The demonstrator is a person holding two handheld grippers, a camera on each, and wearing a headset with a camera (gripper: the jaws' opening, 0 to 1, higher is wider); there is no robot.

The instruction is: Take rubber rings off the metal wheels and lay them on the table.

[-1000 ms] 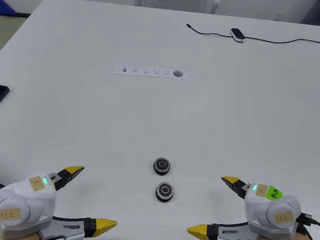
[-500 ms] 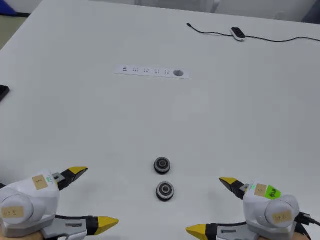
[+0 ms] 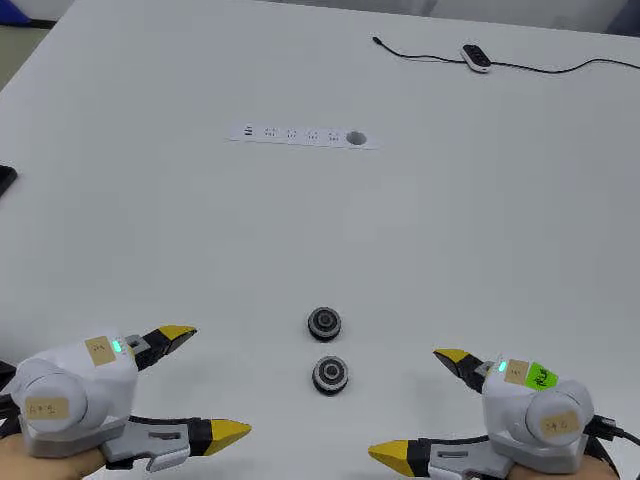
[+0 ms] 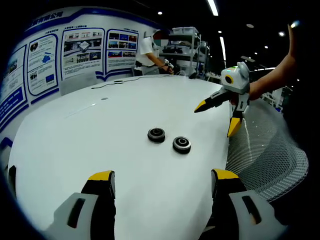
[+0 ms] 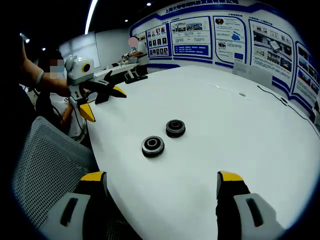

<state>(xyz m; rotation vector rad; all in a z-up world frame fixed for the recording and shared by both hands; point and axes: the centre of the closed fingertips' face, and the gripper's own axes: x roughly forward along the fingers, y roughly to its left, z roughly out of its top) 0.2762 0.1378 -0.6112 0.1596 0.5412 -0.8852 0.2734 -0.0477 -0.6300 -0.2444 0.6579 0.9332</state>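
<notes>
Looking down through the head view, I found the far wheel (image 3: 324, 323) and the near wheel (image 3: 330, 374) lying flat on the white table (image 3: 480, 230), just beside each other but not touching, one behind the other. Each had a black rubber ring (image 5: 144, 146) seated around its rim. The left hand-held gripper (image 3: 212, 382) hovered near the table's front edge on the left, its 2 yellow-tipped jaws spread wide apart with nothing between them. The right hand-held gripper (image 3: 410, 405) mirrored it on the right, its jaws also parted and holding nothing. Both wheels lay between the 2 tools, clear of every jaw tip. In the left gripper view, the wheels sat ahead, beyond the 2 spread tips, with the right hand-held gripper further off to the right above the table's edge. In the right gripper view, the near wheel lay lower left of the far wheel, with the left hand-held gripper further off at the left. Well beyond the wheels, a white power strip (image 3: 300, 136) lay on the table, and a dark cable (image 3: 420, 57) ran along the far side.
</notes>
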